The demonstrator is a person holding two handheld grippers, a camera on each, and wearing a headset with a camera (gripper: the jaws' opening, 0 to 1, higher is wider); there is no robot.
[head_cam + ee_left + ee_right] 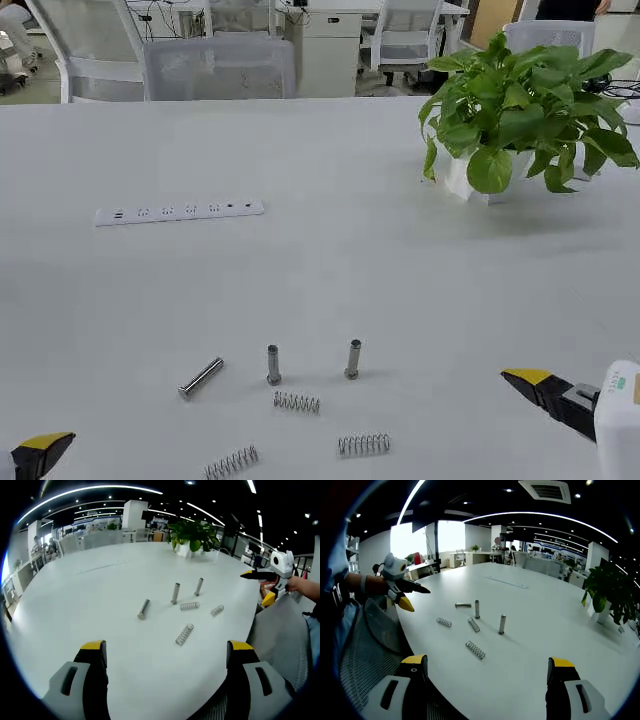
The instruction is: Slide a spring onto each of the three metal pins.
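Your left gripper (166, 649) and right gripper (487, 661) both stand wide open and empty, low at the near edge of the white table (380, 260), well apart from the parts. Two short silver metal pins stand upright on their flanged heads, the middle pin (273, 365) and the right-hand pin (352, 359). The third silver pin (200, 377) lies on its side to their left. The thin coiled wire springs lie loose in front, the middle spring (297, 402), the right spring (364, 444) and the left spring (231, 463), and none is on a pin yet. A sideways brush from a jaw, or a spring fed on at a slant, would likely topple an upright pin. If you squeeze a spring hard it may kink or shoot free, and the lying pin will probably roll if pushed.
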